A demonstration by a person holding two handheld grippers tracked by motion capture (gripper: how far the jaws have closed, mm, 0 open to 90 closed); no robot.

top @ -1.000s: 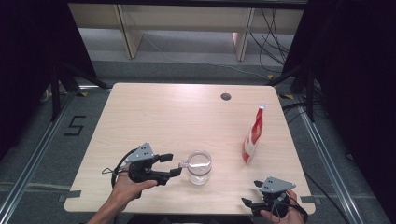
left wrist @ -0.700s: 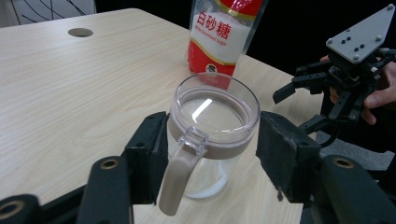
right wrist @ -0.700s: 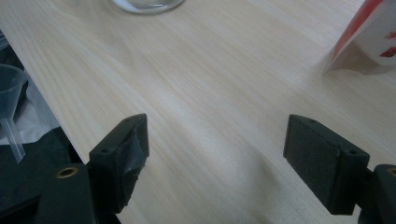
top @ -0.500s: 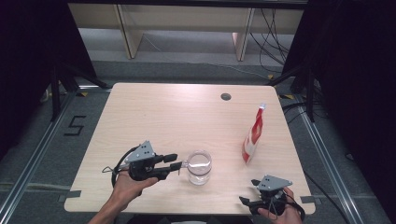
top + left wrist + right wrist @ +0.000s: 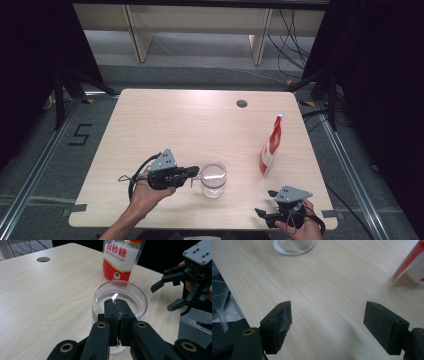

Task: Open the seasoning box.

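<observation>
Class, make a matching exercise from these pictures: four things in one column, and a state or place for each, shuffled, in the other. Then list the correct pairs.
Things:
1. left gripper
2. right gripper
3. sugar pouch
4. glass jar

States:
A. stands upright, red and white
B. jaws wide apart over bare table
C. clear, round, open at the top
D. jaws closed on a thin sliver

Pairs: 1-D, 2-B, 3-A, 4-C

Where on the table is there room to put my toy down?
The whole far half of the table is bare, from the left edge to the small round hole. The near edge is crowded: the left gripper touches the glass jar, the sugar bag stands right, and the right gripper sits at the corner.
</observation>
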